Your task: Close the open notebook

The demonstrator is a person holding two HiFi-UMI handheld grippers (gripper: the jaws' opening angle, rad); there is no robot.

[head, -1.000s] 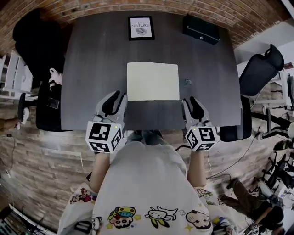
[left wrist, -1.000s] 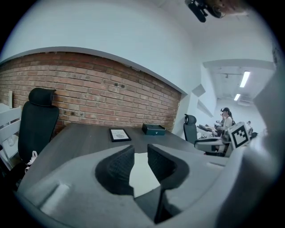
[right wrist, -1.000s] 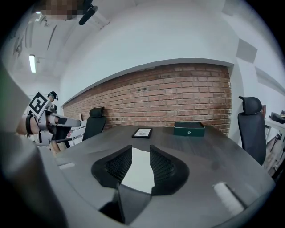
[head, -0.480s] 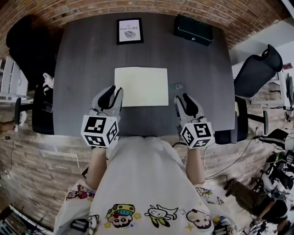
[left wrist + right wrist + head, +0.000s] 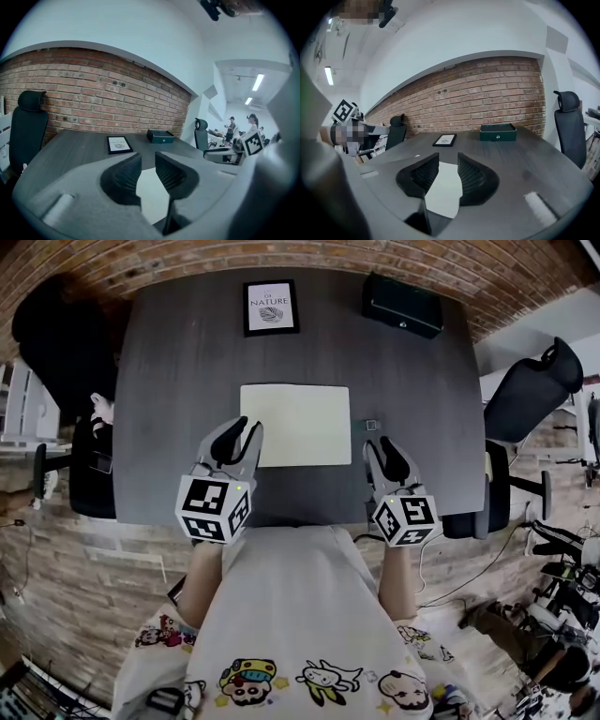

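Nothing closed yet: the notebook [image 5: 294, 425] lies open, flat. My left gripper [image 5: 248, 430] and right gripper [image 5: 382, 448] hover near it, jaws apart, empty.

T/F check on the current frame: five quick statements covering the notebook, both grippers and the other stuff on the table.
1. The notebook lies open and flat on the table. True.
2. The left gripper is clamped on a notebook page. False: its jaws stand apart with nothing gripped, near the notebook's near left corner.
3. The right gripper is open and empty. True.
4. The dark box sits at the table's near edge, beside the person. False: it is at the far right corner.
5. The flat item marked NATURE lies at the far side, apart from the notebook. True.
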